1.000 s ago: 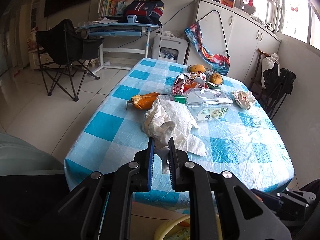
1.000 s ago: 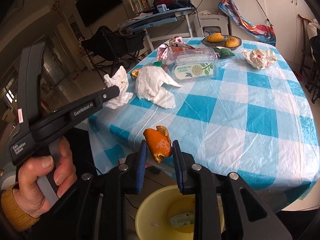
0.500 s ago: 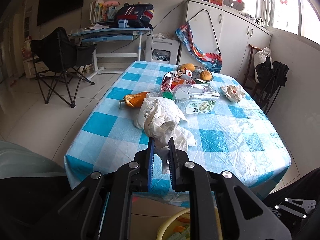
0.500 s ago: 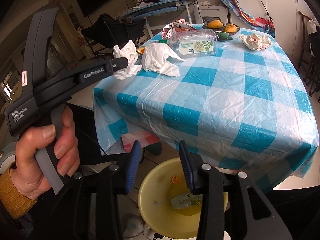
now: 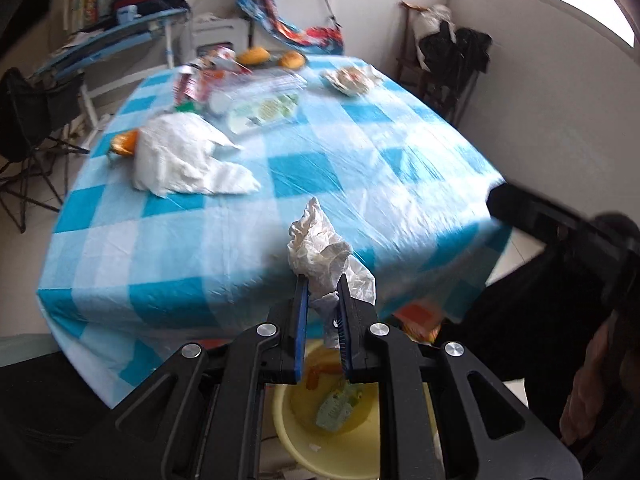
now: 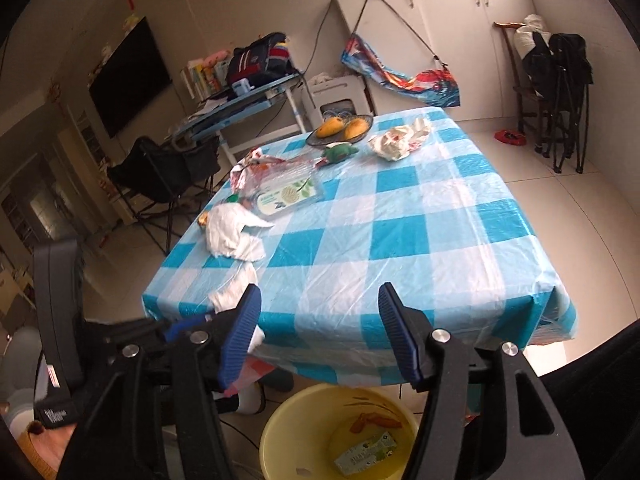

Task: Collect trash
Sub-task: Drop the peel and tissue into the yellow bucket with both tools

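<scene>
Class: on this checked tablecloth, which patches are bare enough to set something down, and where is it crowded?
Bare: the whole stretch of tablecloth from the near edge up to the crumpled wrapper, right of the white tissue heap. Crowded: the far left corner, with the clear plastic box, foil packet and fruit dish.

Both fisheye views ride on the hand-held claws and look forward along their fingers, tilted downward from just off the near edge of the desk with the blue-and-white checked plastic cloth [image 5: 248, 248]. The left wrist view looks steeply down, close over the round yellow plastic bucket [image 5: 292, 440] on the floor. The right wrist view looks less steeply, taking in the whole desk [image 6: 400, 240] and the same bucket [image 6: 288, 432]. Both share the white cupboards [image 6: 440, 40] at the far wall.
</scene>
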`<state>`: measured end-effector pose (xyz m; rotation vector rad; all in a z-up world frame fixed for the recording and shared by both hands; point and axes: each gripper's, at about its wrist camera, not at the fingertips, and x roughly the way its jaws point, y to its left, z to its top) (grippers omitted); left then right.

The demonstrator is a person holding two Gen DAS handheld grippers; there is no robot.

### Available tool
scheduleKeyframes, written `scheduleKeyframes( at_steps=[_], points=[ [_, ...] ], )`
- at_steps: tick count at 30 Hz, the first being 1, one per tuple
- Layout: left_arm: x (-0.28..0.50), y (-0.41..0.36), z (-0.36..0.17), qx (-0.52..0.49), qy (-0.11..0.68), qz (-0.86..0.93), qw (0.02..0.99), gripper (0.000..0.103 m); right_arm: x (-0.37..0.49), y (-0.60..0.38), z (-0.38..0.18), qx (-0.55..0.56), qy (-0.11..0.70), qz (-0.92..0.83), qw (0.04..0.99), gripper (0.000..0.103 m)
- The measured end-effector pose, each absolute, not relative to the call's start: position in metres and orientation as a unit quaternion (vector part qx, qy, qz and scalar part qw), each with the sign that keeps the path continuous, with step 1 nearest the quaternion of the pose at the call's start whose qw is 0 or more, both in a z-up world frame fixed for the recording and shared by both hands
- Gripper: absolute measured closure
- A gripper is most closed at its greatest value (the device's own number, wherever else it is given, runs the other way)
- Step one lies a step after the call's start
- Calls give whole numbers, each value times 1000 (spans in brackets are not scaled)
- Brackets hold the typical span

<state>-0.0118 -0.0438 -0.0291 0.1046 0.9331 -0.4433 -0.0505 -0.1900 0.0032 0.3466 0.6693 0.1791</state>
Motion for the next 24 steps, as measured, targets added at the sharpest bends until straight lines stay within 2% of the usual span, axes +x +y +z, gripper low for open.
scheduleKeyframes(
  at_steps=[7,10,12,17,24],
  points=[
    [-49,-95,-60,180,497,-324,785,90,-48,-204,0,201,326,77,921,41],
    [-52,-96,-65,198,506,-324,775,83,-49,-205,0,203,323,76,921,41],
    [-45,-89,-60,178,504,-313,785,71,-50,-206,0,206,320,75,922,40],
    [-15,-50,-37,70,489,-269,827,55,-49,-209,-2,214,319,69,921,38],
    [12,12,-20,-92,464,-199,858,49,-48,-201,-3,198,327,79,921,38]
  ],
)
